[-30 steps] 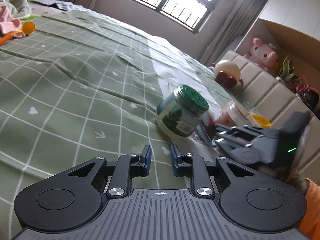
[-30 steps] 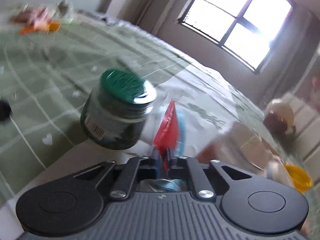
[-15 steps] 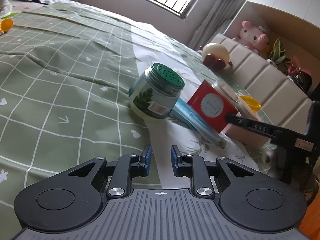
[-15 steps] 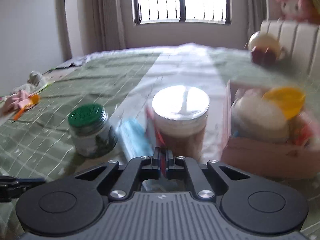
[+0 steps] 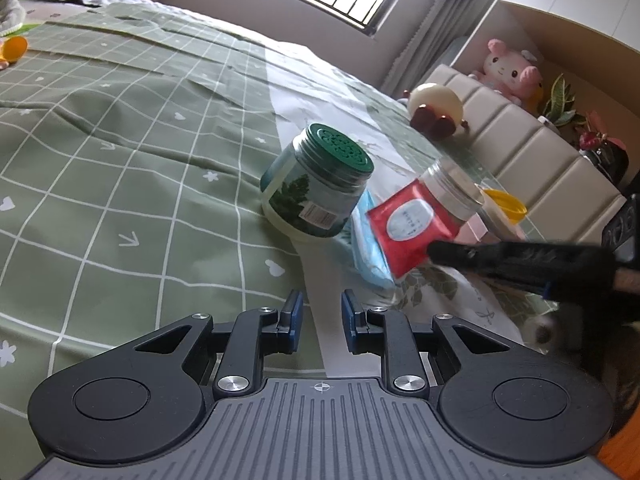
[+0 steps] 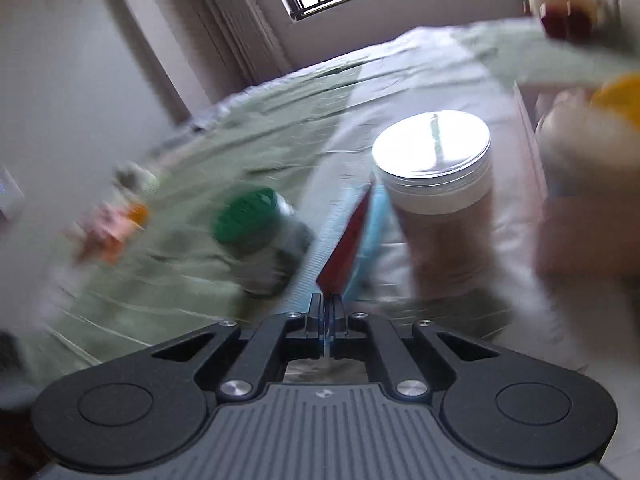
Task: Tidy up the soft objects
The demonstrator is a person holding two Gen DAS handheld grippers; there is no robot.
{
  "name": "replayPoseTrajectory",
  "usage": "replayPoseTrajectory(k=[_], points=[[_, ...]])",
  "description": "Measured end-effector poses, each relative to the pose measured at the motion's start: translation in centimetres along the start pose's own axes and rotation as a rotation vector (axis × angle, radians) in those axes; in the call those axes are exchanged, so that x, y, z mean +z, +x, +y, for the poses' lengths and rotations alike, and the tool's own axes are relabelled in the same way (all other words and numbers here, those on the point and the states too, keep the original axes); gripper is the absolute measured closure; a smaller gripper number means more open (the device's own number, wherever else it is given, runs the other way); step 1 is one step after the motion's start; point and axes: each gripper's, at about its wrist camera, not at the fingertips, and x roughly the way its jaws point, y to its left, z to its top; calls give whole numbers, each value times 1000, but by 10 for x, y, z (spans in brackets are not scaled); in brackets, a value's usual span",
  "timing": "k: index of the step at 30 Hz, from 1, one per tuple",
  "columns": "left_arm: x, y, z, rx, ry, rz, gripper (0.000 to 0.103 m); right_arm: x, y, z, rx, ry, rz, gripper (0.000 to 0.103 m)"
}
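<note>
While our right gripper point(image 6: 327, 304) clamps its jaws on a flat red packet point(image 5: 412, 220) above the checked green bed point(image 5: 120, 160), our left gripper point(image 5: 319, 312) holds its jaws slightly apart, empty; two round jars point(image 5: 316, 192) stand beside it.

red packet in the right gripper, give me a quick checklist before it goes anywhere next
1. Right gripper shut on the red packet: ok.
2. Blue packet pinched along with the red one: cannot tell; it lies right behind it.
3. Green-lidded jar upright beside the packets: ok, though tilted on the soft bed.
4. Silver-lidded jar close behind the packet: not ok, little clearance on that side.
5. Left gripper empty, jaws apart, out of the way: ok.
6. Right wrist view sharp enough to judge contact: not ok, blurred.
</note>
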Motion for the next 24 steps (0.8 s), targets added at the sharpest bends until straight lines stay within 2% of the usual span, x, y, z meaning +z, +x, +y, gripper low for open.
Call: replayPoseTrajectory(k=[1,4,7,11,15,18,24], points=[[1,0,-1,1,4,1,80,0,-1,-1,-12,1,-14,101],[3,3,-9,3,26,6,80,-7,-4,-3,-129,-89,-61,100],[9,10,-23,3,64,-1,80,-20,-5,-14,-183,-116,-58,96],[18,26,-44,28,109,-23,80,-36,-16,-28,-227,-134,-84,66],[28,50,-48,93,58,-27,80,-53,-34,-34,-280,-220,-122,63],[32,67,-44,104,6,-2,80,-63,-39,-36,-284,-265,-124,59],[27,97,-40,73,-41,63,80,-65,-29,-45,-254,-247,-101,47]])
